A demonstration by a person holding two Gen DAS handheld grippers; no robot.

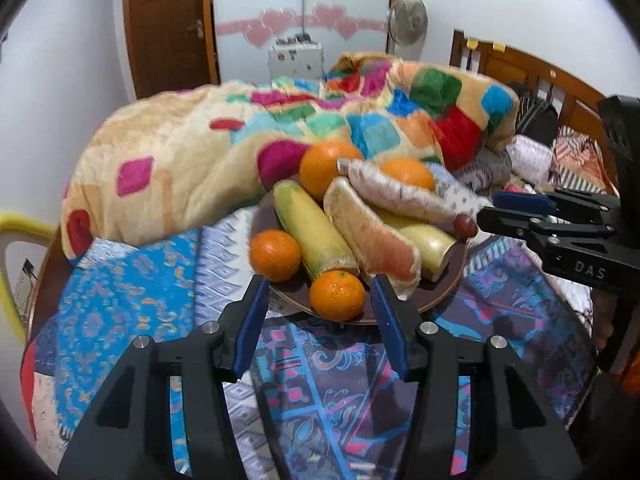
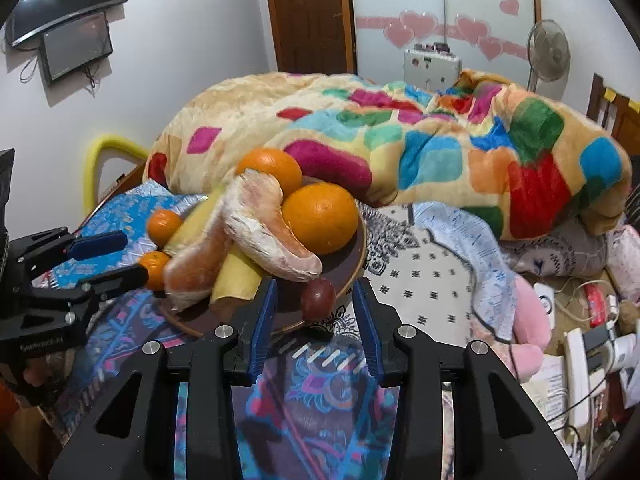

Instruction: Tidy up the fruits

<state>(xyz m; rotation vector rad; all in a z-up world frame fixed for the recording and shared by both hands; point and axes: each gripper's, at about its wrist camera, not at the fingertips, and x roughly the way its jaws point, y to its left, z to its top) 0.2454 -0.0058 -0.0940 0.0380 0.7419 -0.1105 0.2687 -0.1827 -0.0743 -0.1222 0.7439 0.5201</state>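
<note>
While the two black grippers with blue pads were held over the patterned bedspread (image 1: 332, 392), a round dark brown plate (image 1: 440, 292) piled with fruit was seen just ahead of both. On the plate were recorded two large oranges (image 2: 320, 218) at the far side, two peeled pinkish pomelo segments (image 2: 268, 236) laid across two long yellow fruits (image 1: 316, 232), possibly bananas, though blur left this uncertain, and two small oranges at the left edge. The left gripper (image 1: 320, 304) was released, its jaws parted on either side of a small orange mandarin (image 1: 338, 294) resting at the plate's near rim, the pads not pressing it. The right gripper (image 2: 314, 304) was likewise released, its jaws standing apart around a small dark red round fruit (image 2: 318, 298) at the plate's near edge, without contact being visible. A crumpled multicoloured checked blanket (image 2: 400, 140) lay behind the plate.
</note>
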